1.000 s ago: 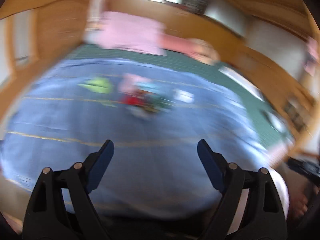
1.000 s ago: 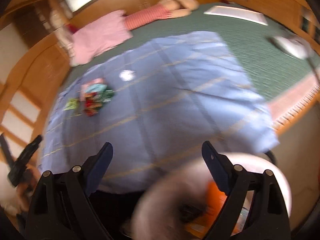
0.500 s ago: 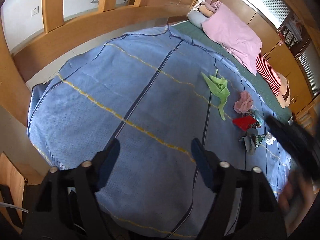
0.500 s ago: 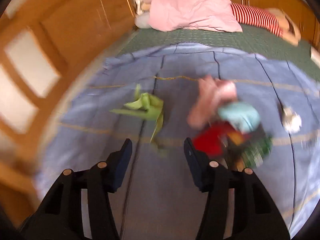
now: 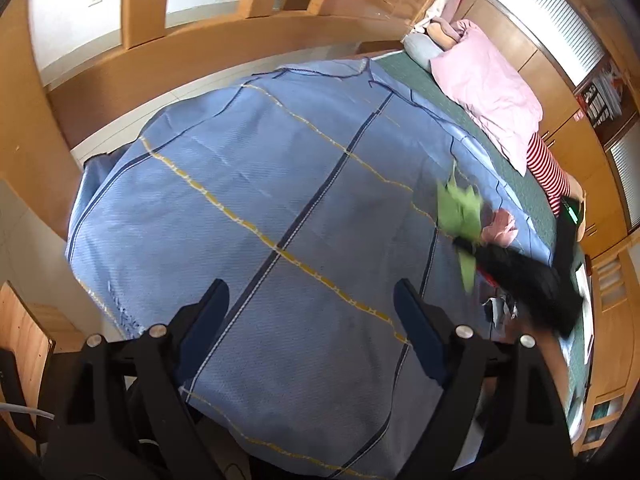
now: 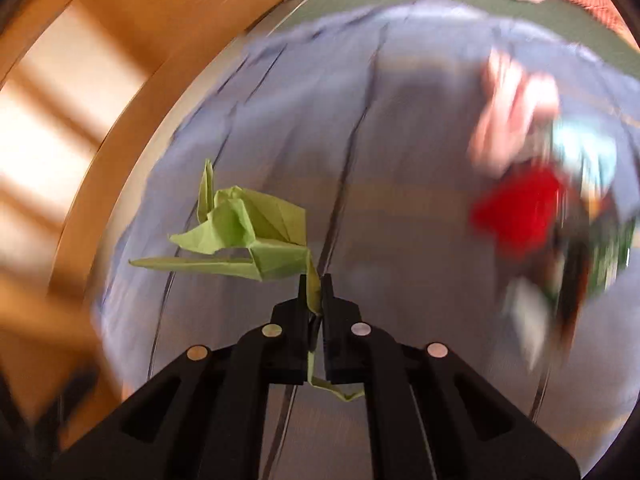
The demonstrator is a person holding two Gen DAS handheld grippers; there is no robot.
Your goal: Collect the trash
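My right gripper (image 6: 314, 286) is shut on a crumpled green paper (image 6: 256, 240) and holds it above the blue blanket (image 6: 400, 240). The same paper (image 5: 460, 212) and my right gripper (image 5: 466, 246) show at the right of the left wrist view. A blurred heap of trash lies to the right: pink paper (image 6: 508, 120), red paper (image 6: 520, 212), a light blue scrap (image 6: 584, 148) and dark green wrappers (image 6: 604, 260). My left gripper (image 5: 312, 304) is open and empty over the near part of the blanket (image 5: 260, 200).
A pink pillow (image 5: 492, 88) and a striped soft toy (image 5: 548, 172) lie at the far end of the green mattress (image 5: 424, 76). A wooden frame (image 5: 200, 52) borders the bed's left side. A wooden board (image 5: 20, 336) stands at the lower left.
My right gripper has closed on the green paper and lifted it off the blanket. My left gripper has stayed open and shifted little.
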